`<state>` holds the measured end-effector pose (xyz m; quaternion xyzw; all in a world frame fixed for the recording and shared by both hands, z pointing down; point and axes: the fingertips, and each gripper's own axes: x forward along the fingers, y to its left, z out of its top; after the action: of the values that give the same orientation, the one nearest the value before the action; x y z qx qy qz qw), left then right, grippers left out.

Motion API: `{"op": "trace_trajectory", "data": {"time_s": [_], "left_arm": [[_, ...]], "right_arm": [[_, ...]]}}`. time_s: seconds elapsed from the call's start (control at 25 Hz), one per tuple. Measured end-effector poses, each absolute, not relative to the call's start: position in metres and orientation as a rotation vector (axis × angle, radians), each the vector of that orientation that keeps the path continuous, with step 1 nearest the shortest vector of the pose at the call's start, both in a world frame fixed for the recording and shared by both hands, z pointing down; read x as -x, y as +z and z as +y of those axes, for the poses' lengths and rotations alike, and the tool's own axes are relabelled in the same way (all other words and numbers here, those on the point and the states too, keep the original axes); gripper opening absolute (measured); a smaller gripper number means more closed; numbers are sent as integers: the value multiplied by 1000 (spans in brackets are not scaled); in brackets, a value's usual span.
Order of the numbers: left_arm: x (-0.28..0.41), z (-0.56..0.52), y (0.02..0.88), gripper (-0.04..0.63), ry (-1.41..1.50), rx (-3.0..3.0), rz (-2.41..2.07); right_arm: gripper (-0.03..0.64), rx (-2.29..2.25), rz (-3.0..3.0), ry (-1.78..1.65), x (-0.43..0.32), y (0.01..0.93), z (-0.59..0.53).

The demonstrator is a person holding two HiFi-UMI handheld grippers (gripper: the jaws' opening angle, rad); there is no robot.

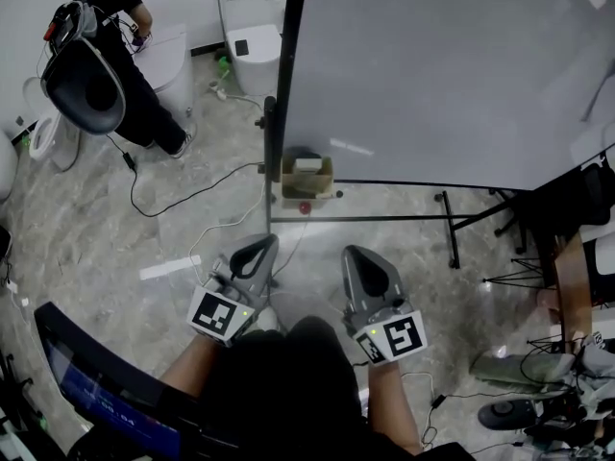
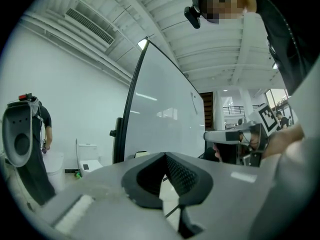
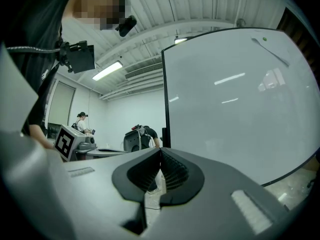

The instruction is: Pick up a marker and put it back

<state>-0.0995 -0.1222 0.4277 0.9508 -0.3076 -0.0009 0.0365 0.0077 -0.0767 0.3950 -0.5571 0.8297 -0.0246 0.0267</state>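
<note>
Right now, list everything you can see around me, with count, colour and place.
whiteboard: one, white, black frame, upright ahead on a stand
cardboard box: one, brown, on the floor at the whiteboard's foot
toilets: at least two, white, far left by the wall
other person: one, in black, bent over a toilet
cables: several, black and white, across the floor
screen: one, dark blue, lower left
marker: none I can make out
left gripper: grey, shut, empty
right gripper: grey, shut, empty

Pretty sure I was in some kind of test lab or studio: big whiteboard [image 1: 432, 75] on a stand, loose toilets [image 1: 252, 41] parked on the marble floor [image 1: 86, 248], cables [image 1: 183, 198] trailing everywhere, strip lights [image 3: 107, 70] overhead.
</note>
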Motion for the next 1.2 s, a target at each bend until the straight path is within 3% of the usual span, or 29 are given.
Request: {"op": "trace_trajectory", "data": {"time_s": [1.2], "left_arm": [[1, -188, 453, 6, 191, -2934, -1148]], "right_arm": [[9, 1440, 2737, -63, -73, 389, -159]]}}
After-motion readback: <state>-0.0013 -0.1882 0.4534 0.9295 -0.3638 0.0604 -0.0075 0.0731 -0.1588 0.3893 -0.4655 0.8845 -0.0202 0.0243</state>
